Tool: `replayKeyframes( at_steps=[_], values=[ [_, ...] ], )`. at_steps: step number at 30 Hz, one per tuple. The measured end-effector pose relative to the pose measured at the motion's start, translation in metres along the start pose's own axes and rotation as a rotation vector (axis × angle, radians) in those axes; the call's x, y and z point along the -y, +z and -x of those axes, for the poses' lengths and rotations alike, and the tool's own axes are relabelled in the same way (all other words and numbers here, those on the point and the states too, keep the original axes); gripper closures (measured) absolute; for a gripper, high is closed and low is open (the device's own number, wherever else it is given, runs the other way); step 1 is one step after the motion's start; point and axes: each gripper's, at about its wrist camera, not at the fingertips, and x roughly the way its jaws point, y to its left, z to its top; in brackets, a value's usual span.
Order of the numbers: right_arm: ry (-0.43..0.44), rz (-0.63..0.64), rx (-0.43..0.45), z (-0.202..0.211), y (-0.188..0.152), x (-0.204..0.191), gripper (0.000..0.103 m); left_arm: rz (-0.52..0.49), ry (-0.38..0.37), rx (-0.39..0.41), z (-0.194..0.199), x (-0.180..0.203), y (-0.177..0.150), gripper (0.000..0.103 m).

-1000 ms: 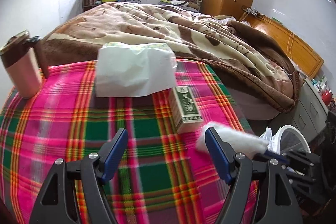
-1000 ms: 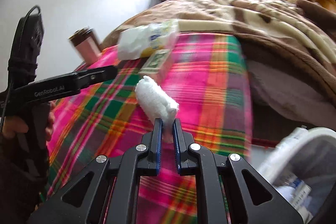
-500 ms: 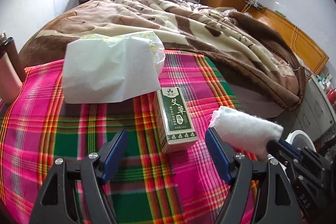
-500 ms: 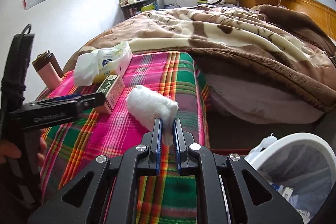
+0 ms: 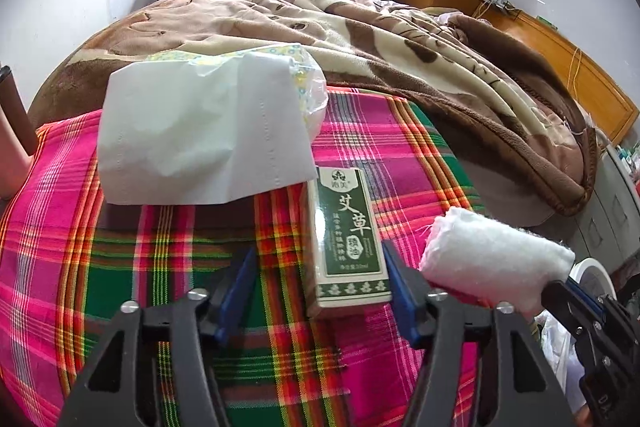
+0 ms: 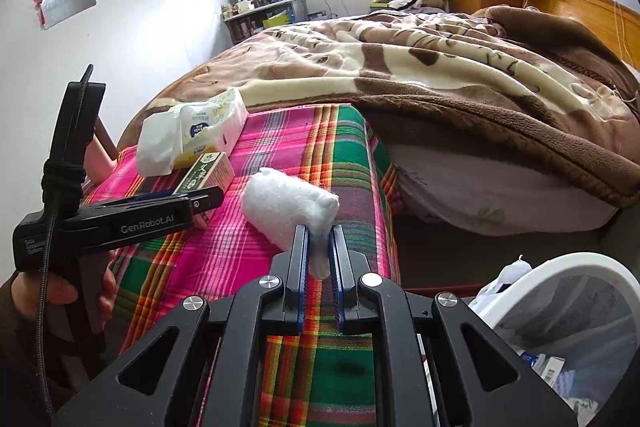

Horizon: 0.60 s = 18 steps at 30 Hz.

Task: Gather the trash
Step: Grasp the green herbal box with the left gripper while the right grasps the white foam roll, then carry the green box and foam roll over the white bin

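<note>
White cotton wad (image 5: pixel 494 263) appears at the left-wrist view's right, beyond the plaid blanket's (image 5: pixel 120 247) edge. Left gripper (image 5: pixel 316 291) gapes wide around a green box's (image 5: pixel 348 235) near end. In the right-wrist view, right gripper (image 6: pixel 319 251) pinches the wad (image 6: pixel 288 205) beside a white bin (image 6: pixel 576 267).

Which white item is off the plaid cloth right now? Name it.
The fluffy white cotton wad, pinched in the right gripper above the cloth. The white tissue pack lies on the plaid cloth, beside the green box.
</note>
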Motion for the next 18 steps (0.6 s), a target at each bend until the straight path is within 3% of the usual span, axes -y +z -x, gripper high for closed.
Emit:
replayKeyframes(
  at_steps=[5, 18],
  values=[
    [0.006, -0.003, 0.005, 0.003, 0.000, 0.000, 0.093, -0.003, -0.010, -0.004, 0.002, 0.000, -0.001, 0.071],
    [0.027, -0.014, 0.032, 0.025, -0.007, -0.007, 0.094, 0.000, -0.030, 0.048, 0.046, -0.002, -0.021, 0.071]
  ],
)
